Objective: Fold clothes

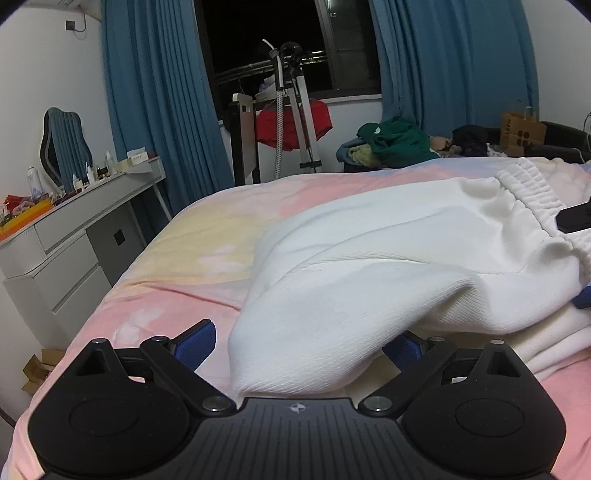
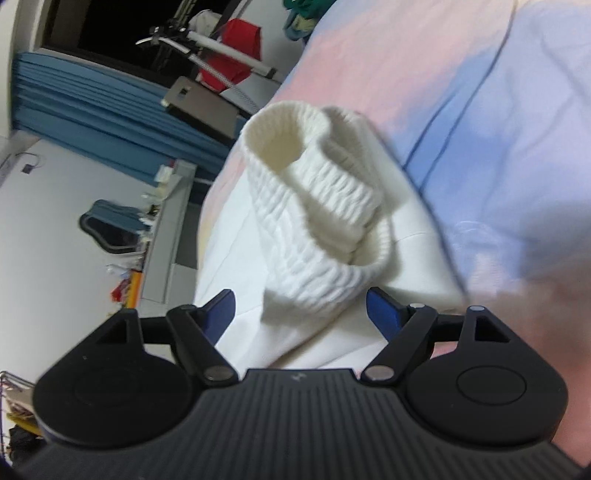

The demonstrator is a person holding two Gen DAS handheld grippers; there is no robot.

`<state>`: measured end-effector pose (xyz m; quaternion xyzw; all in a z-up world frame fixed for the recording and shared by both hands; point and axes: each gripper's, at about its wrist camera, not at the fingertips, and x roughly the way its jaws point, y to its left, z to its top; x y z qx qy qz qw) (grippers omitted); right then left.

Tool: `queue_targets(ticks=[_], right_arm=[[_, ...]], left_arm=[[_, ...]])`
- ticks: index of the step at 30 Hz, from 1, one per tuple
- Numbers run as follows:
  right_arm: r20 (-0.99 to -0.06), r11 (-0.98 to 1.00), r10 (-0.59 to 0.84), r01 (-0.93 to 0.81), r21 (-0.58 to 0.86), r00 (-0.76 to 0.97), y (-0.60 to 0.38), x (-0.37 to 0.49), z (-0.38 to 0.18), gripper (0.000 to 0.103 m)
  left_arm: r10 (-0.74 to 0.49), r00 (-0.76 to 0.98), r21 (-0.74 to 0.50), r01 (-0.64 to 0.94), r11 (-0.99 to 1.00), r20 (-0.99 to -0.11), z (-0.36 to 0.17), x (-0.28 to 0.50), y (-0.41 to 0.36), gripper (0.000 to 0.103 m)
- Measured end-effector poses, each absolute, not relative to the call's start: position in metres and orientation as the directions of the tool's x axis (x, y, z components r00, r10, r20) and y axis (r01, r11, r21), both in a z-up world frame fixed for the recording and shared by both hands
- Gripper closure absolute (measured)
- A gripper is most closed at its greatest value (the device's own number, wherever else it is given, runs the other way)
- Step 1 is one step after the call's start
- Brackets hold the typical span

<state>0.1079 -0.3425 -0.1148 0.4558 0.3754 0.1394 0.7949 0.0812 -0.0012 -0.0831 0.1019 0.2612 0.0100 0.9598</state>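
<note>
White garment (image 1: 388, 251) lies on pastel bedspread (image 1: 192, 236); blue curtains (image 1: 155, 92) behind.

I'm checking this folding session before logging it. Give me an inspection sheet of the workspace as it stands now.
Surface: bed with pastel cover, wrinkled.
Job's things: white garment lying bunched, ribbed waistband rolled up.
Clutter: green clothes piled beyond the bed; paper bag.
Grippers: left gripper jaws open, cloth between them; right gripper jaws open, waistband between, not pinched.
Cables: hose on the steamer stand.
Surroundings: dresser, mirror, blue curtains, dark window.
</note>
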Motion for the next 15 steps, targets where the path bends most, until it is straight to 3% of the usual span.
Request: queue_targets(ticks=[2,6,7,12,15], right_arm=[[-0.472,0.567,0.524,0.123,0.814,0.709,-0.340,0.107,-0.118,0.024],[-0.505,0.622,0.436,0.157,0.767,0.745,-0.336,0.107,-0.119,0.063],[-0.499,0.626,0.432,0.149,0.766,0.751,-0.337,0.105,-0.116,0.068],[-0.425,0.640,0.430,0.062,0.765,0.796,-0.342,0.087,-0.088,0.074],[-0.465,0.685,0.407,0.075,0.725,0.787,-0.346,0.085,-0.088,0.074]], left_arm=[[0.073,0.865,0.190,0.027,0.981,-0.497,-0.081,0.082,0.001,0.006],[0.072,0.871,0.145,-0.001,0.989,-0.487,-0.076,0.082,0.010,0.006],[0.071,0.873,0.128,-0.010,0.992,-0.483,-0.074,0.082,0.014,0.006],[0.041,0.874,0.010,-0.041,0.999,-0.485,-0.063,0.081,0.040,0.005],[0.045,0.862,0.016,-0.043,0.999,-0.504,-0.063,0.082,0.044,0.004]])
